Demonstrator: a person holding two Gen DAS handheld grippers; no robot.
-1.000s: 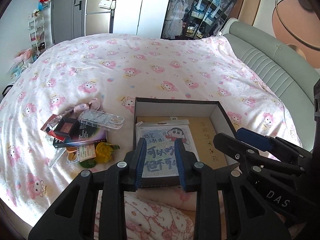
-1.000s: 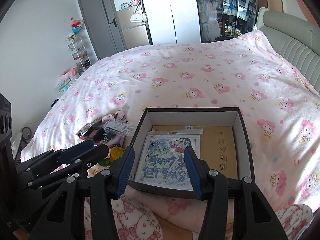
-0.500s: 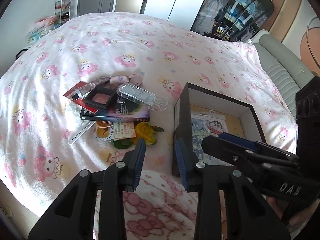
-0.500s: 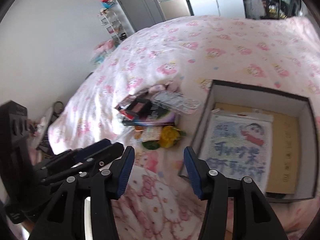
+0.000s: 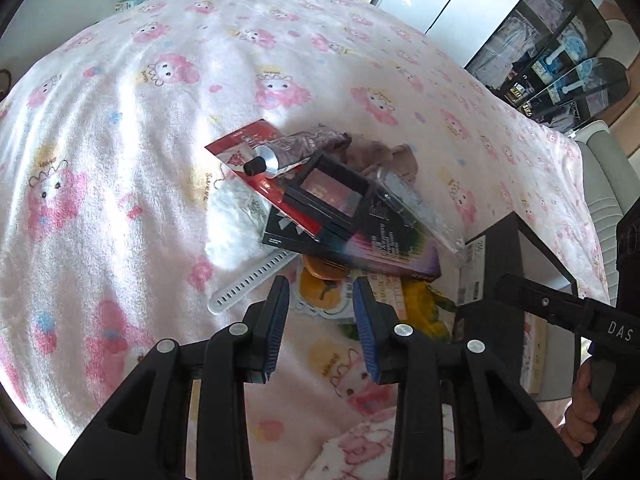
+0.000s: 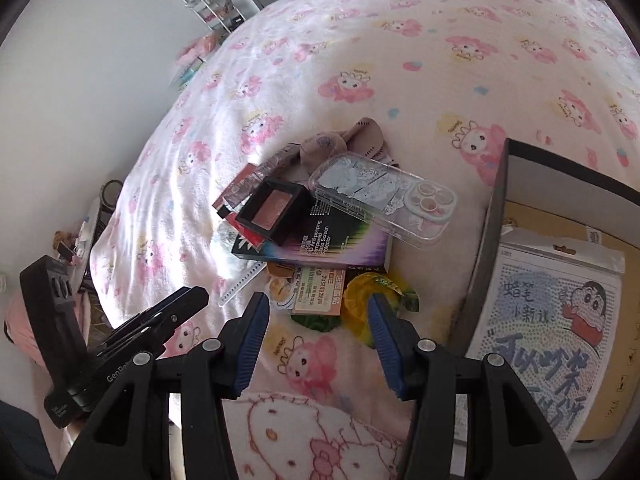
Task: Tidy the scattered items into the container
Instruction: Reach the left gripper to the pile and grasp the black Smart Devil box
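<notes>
Swinging both grippers away from the box, you now have them aimed down at the pile of scattered items, which sat off at nine o'clock a second ago while the box filled the centre of both views. Your left gripper (image 5: 320,312) has its jaws partly apart with nothing between them, hovering just short of an orange and yellow toy (image 5: 320,284) at the near edge of the pile. Your right gripper (image 6: 316,320) has its jaws somewhat wider, also empty, poised over a small printed packet (image 6: 318,290) and a yellow crinkled wrapper (image 6: 368,292).

Nothing from the pile has been picked up yet; judging by the aim, a first grasp is about to begin. The pile holds a black blush compact (image 6: 274,210), a clear phone case (image 6: 384,200), a flat dark screen-protector box (image 6: 340,244), a tube with a black cap (image 5: 296,150), a white strap (image 5: 248,284) and a small plush (image 6: 344,140), overlapping one another.

The container, a dark open box (image 6: 486,240), sits at three o'clock of the pile, just beside it, with a cartoon craft kit (image 6: 560,312) already lying inside.

Everything rests on a bed (image 6: 400,60) covered in a soft pink cartoon-print blanket. Beyond it you have a pale wall, grey wardrobe doors, a shelf rack and a padded headboard at the far right
</notes>
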